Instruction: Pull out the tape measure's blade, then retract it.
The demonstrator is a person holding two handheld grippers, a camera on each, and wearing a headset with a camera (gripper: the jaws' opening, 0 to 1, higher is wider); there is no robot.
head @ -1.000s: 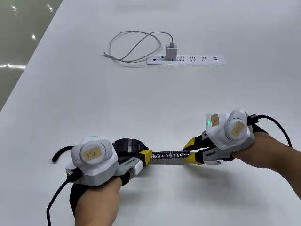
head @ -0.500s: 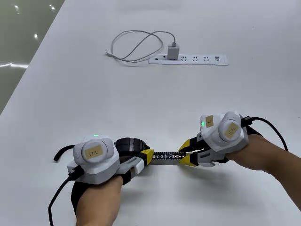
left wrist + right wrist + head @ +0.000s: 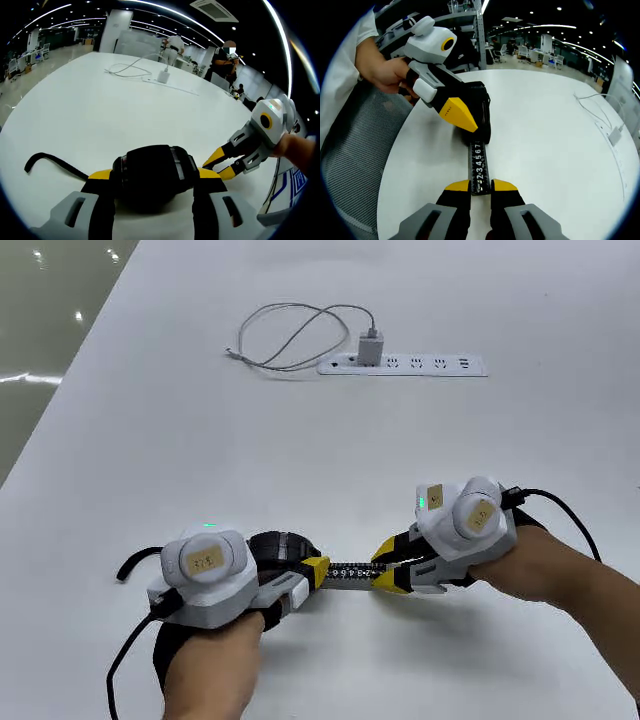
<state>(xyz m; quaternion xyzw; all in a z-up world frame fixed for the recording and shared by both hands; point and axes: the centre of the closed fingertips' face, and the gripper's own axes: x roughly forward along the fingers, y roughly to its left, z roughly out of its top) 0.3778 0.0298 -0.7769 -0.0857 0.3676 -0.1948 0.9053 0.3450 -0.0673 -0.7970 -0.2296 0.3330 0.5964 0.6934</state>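
Note:
A black tape measure case (image 3: 282, 549) lies on the white table (image 3: 300, 460), and my left gripper (image 3: 303, 577) is shut on it; its yellow-tipped fingers (image 3: 100, 176) clamp both sides of the case (image 3: 152, 172). A short length of black blade (image 3: 348, 570) with white numbers runs right from the case. My right gripper (image 3: 384, 565) is shut on the blade's end; in the right gripper view the blade (image 3: 478, 167) runs from the case (image 3: 477, 112) into my right gripper (image 3: 480, 187). A black wrist strap (image 3: 47, 162) trails left of the case.
A white power strip (image 3: 405, 365) with a plugged-in charger (image 3: 370, 346) and a looped grey cable (image 3: 285, 335) lies at the far side of the table. The table's left edge (image 3: 70, 370) borders a glossy floor. People stand in the background (image 3: 222, 57).
My right gripper has moved left toward the case, and the exposed blade has become shorter. The left gripper and case have stayed in place.

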